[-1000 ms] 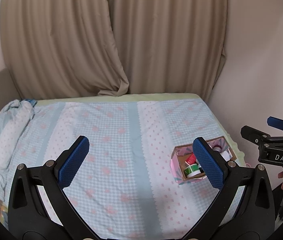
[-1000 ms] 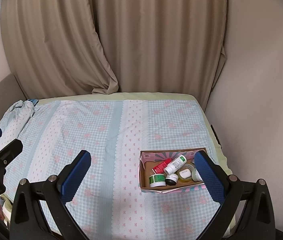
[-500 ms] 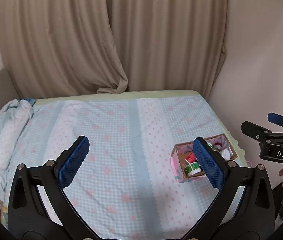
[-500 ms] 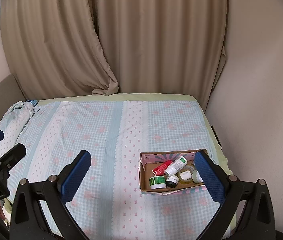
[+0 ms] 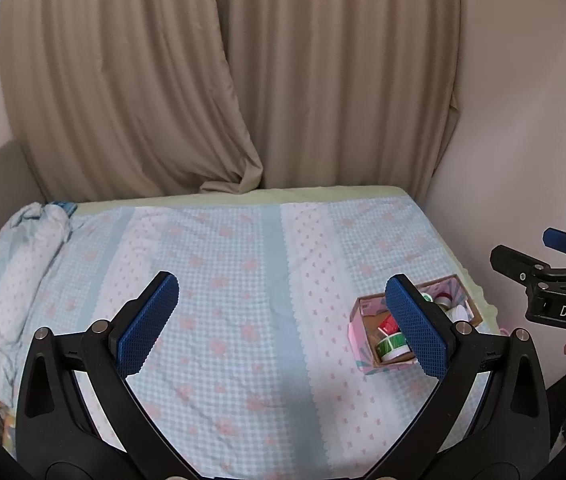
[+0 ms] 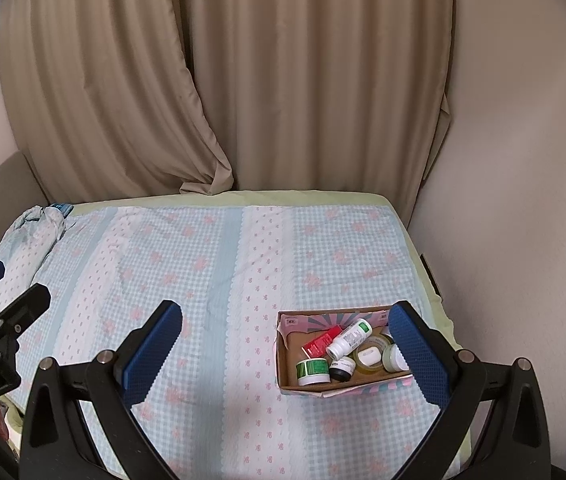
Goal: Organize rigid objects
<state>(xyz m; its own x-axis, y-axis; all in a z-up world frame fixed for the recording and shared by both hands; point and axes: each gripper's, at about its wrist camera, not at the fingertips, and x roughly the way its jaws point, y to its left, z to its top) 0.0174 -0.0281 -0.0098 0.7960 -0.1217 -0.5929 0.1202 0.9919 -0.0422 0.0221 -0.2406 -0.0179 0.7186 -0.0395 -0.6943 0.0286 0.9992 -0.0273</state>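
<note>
Through my left wrist camera, my left gripper [image 5: 283, 320] hangs over the bedspread [image 5: 223, 280] with jaws spread wide and empty, the cardboard box [image 5: 363, 354] of jars low to the right behind my right-hand finger. Through my right wrist camera, my right gripper [image 6: 285, 354] is likewise spread and empty above the bed, and the box [image 6: 315, 389] holds a white bottle [image 6: 349, 338], a red carton [image 6: 321, 344] and a green-labelled jar [image 6: 313, 371].

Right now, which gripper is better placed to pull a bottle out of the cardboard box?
Right, probably. The open right gripper has the pink-edged cardboard box near its own right finger, with the white green-labelled bottle in plain sight. The open left gripper sits further left.
</note>
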